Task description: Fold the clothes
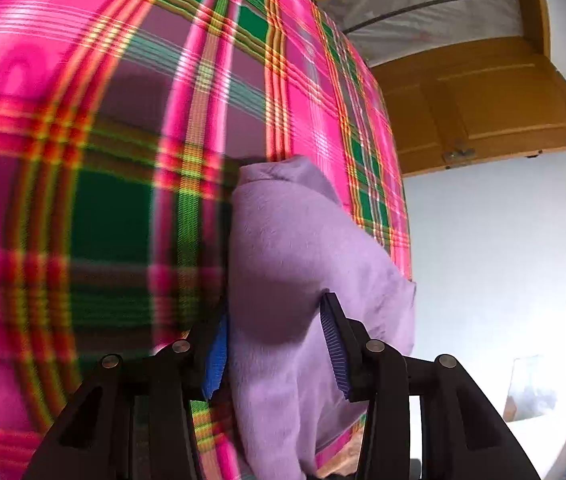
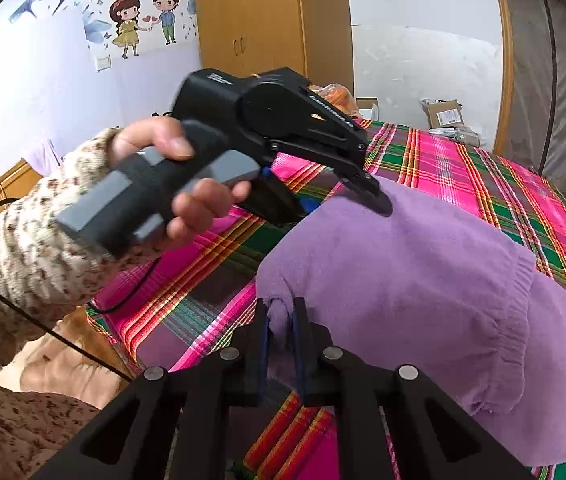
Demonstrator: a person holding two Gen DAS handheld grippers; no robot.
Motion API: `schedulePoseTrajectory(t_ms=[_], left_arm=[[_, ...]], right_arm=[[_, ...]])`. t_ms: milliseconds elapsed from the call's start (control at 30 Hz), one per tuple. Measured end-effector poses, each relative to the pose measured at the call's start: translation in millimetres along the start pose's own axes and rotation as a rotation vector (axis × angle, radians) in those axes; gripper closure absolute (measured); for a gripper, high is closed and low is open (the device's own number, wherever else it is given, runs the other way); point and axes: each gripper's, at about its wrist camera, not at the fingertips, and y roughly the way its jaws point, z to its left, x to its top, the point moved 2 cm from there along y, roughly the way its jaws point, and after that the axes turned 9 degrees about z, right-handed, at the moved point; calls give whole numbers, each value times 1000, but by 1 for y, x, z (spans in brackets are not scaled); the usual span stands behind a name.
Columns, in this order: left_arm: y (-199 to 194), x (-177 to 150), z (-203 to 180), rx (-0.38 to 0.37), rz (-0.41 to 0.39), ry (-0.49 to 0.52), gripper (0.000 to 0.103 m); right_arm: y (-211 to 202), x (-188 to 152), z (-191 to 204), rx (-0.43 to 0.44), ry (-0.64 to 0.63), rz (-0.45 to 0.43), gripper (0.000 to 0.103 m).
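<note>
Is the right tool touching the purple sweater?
Touching. The right wrist view shows the right tool pinching a fold of the purple sweater between its pads.

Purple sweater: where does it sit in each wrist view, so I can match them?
Left wrist view: purple sweater at lower centre, bunched between the left claw's fingers.
Right wrist view: sweater fills the right and centre; the right claw pinches a fold at bottom centre.
Shared landmark: the pink and green plaid bedsheet beneath it.

The plaid bedspread (image 2: 463,168) lies bare beyond the purple sweater (image 2: 423,280); boxes (image 2: 443,114) crowd its far edge.
</note>
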Motion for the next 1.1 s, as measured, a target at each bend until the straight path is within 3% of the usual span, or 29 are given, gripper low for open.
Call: schedulePoseTrajectory(t_ms=[167,267,400,767,867,1100], left_arm=[[5,12,-5,-1,5,25,62],[12,18,-12,34,-8,52,81],[13,19,-11,9,-34,59,88],[5,22,-6,-13,-71,59,90],[-30,1,14,-17,-82,77,90],[-54,-1,24,-3,-117,76,90]], right_arm=[[2,2,1,3,1,8,92],[4,3,4,4,-1,14,92],[3,2,16,4,-11,27,93],[12,19,33,7,-35,54,93],[15,25,38,20,-42,52,93],[21,39,53,78,-73,53,93]])
